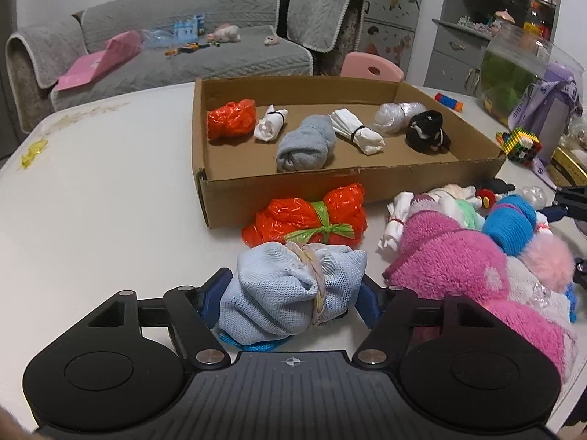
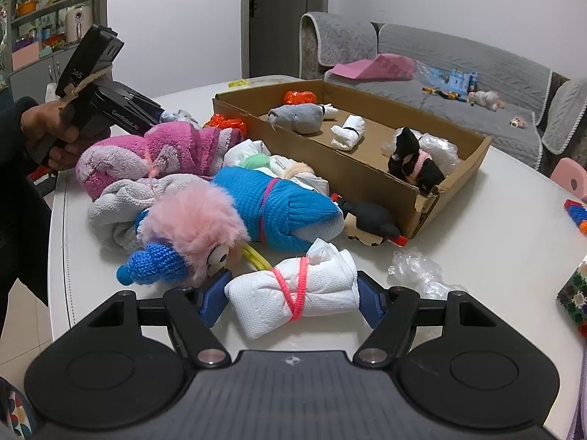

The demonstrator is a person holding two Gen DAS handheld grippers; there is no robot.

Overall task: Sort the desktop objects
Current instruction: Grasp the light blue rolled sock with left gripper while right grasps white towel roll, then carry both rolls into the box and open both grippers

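Pale-blue mesh bundle sat between left gripper pads, clamped on it, on the table near cardboard tray. Right gripper clamped the white bundle tied with pink band. Risk: soft cloth squashing, slipping out mid-lift; 6 items already in the tray crowded landing room.

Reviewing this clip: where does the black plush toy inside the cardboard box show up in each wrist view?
Left wrist: the black plush toy lies at the right end of the row inside the cardboard box, upper right of centre.
Right wrist: the toy sits in the box's near right corner, right of centre.
Shared landmark: the grey rolled cloth in the box.
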